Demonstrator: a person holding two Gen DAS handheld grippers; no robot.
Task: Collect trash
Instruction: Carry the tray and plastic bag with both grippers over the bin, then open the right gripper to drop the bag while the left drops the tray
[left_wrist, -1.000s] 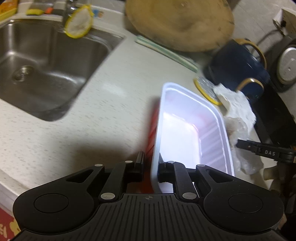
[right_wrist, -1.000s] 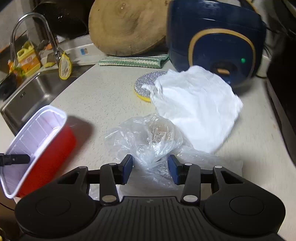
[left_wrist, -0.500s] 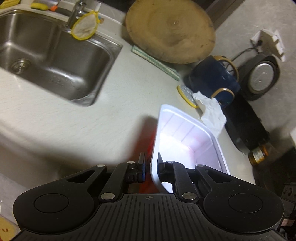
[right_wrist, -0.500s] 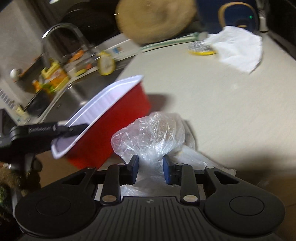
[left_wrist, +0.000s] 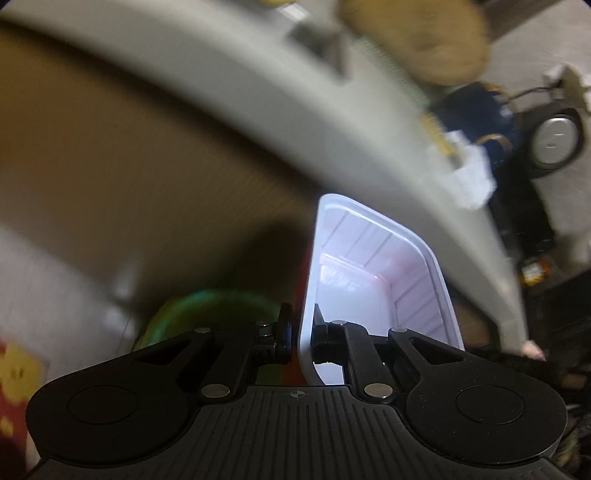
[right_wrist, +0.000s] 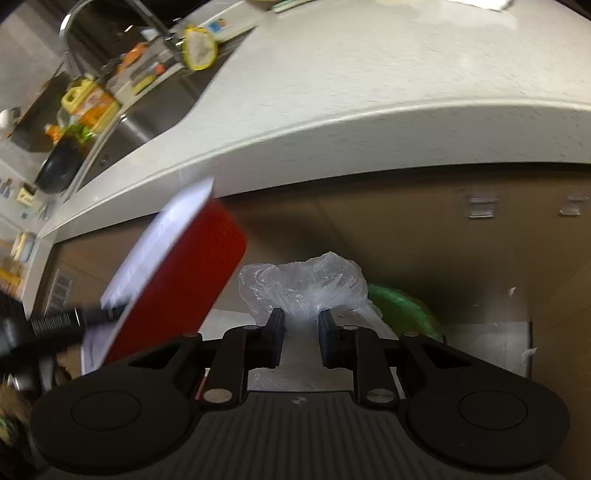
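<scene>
Below the edge of the desk (right_wrist: 369, 122), the left tongs (left_wrist: 300, 338) are clamped on the near rim of a red tray (left_wrist: 373, 280) with a white inside; one finger is outside the wall, the other inside. The tray is off the desk, tilted, and looks empty. The right tongs (right_wrist: 301, 338) are closing, with a crumpled clear plastic bag (right_wrist: 303, 284) bunched between the pads, which press on its gathered neck; the bag is in the air in front of the brown cupboard front (right_wrist: 424, 229). The tray is just left of the bag in the right wrist view. Something green (right_wrist: 402, 306), blurred, lies below both. A white crumpled bag (left_wrist: 474, 177) lies far back on the desk.
</scene>
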